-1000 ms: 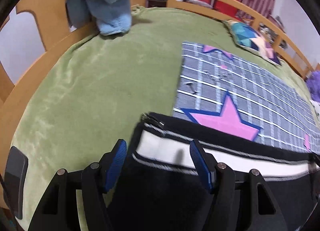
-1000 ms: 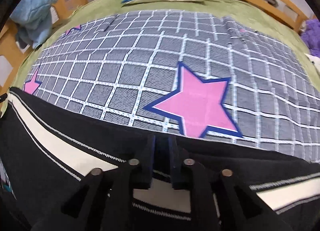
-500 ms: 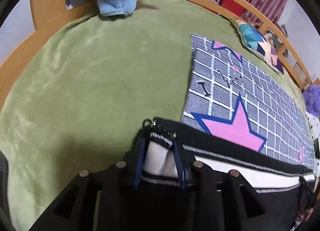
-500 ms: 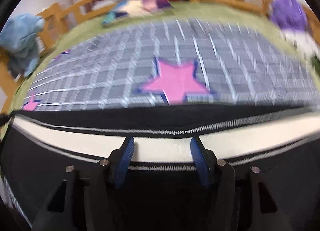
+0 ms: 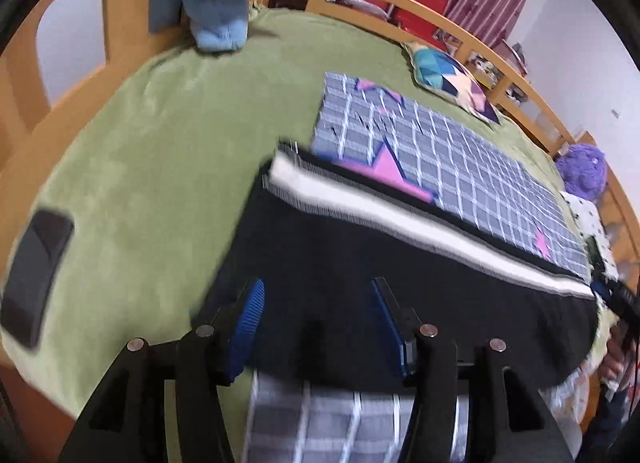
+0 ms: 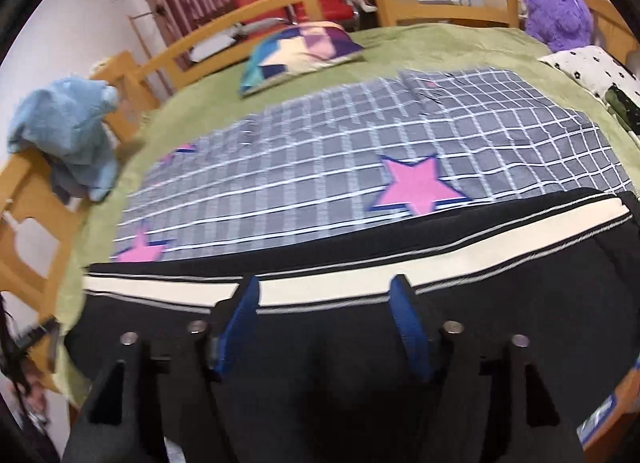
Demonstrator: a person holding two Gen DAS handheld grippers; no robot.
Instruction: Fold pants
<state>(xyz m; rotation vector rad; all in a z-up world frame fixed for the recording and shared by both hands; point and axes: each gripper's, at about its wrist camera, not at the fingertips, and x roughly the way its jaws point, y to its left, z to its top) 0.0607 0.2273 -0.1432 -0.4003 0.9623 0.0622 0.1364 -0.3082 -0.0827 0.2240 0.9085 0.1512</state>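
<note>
Black pants (image 5: 400, 275) with a white side stripe lie flat across the checked star sheet (image 6: 360, 167), filling my six o'clock. My left gripper (image 5: 320, 327) and right gripper (image 6: 324, 323) hover over them, fingers spread wide, grasping nothing.

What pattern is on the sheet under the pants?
Grey with a white grid and pink, blue-edged stars; the sheet shows best in the right wrist view.
</note>
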